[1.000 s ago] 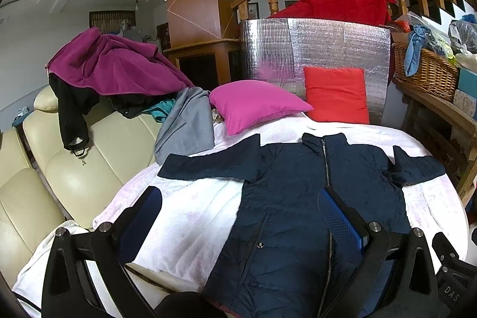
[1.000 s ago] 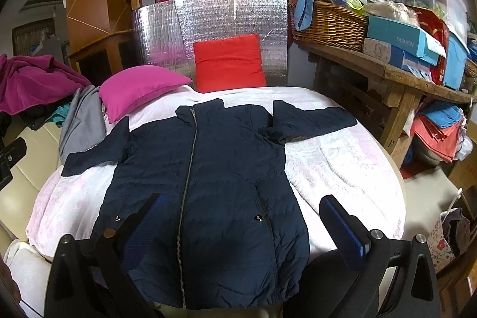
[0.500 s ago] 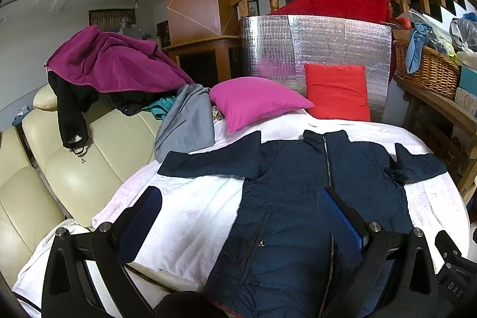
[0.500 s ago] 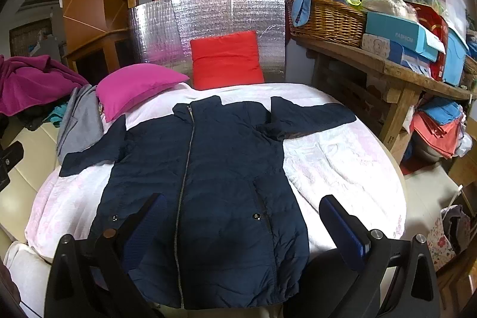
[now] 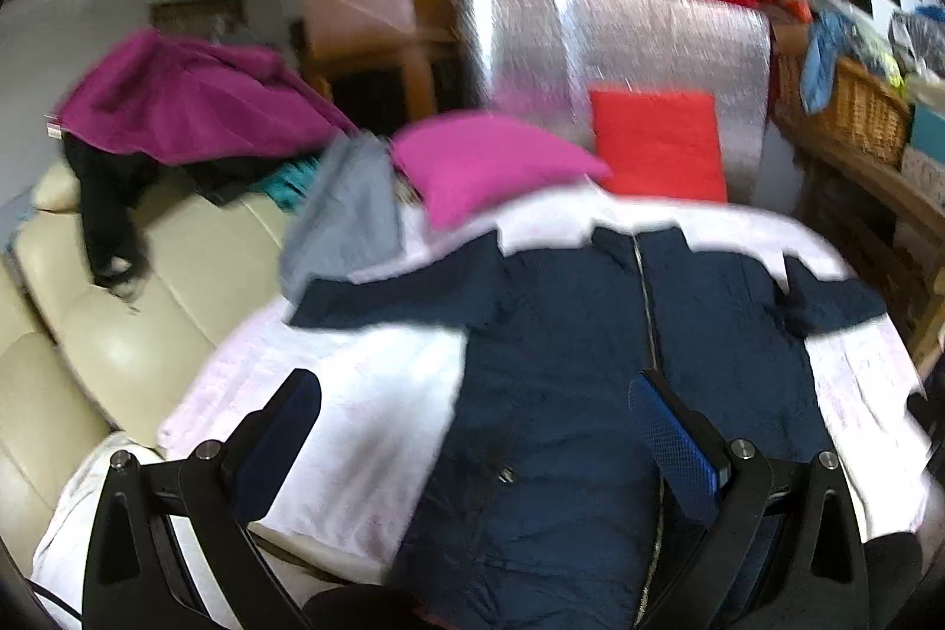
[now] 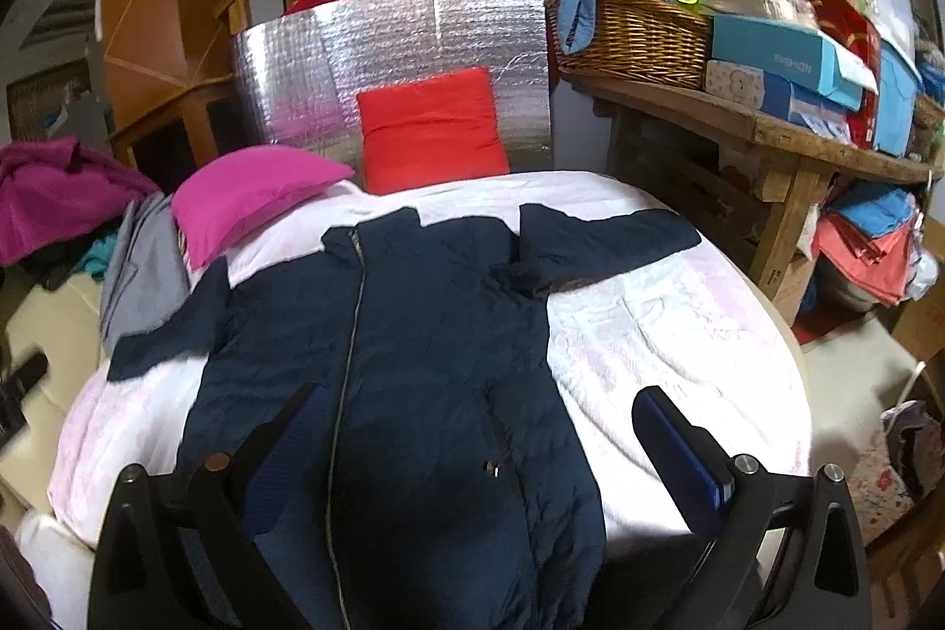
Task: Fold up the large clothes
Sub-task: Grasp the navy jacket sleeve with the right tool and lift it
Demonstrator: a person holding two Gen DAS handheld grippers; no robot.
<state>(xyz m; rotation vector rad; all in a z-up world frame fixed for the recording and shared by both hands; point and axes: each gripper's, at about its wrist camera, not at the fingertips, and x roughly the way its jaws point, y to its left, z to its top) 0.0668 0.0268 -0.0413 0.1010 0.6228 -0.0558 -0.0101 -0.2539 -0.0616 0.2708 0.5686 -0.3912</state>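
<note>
left wrist: motion blur, details perhaps unreadable | right wrist: sharp | fisheye-warped edges

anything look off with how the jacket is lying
The jacket lies flat, zipped, but its sleeve near the shelf is bunched at the armpit, and the other sleeve reaches the edge beside the grey garment. Both tongs hover open.

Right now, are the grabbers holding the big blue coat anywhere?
No. The left gripper and right gripper are both open above the navy jacket, holding nothing.
</note>
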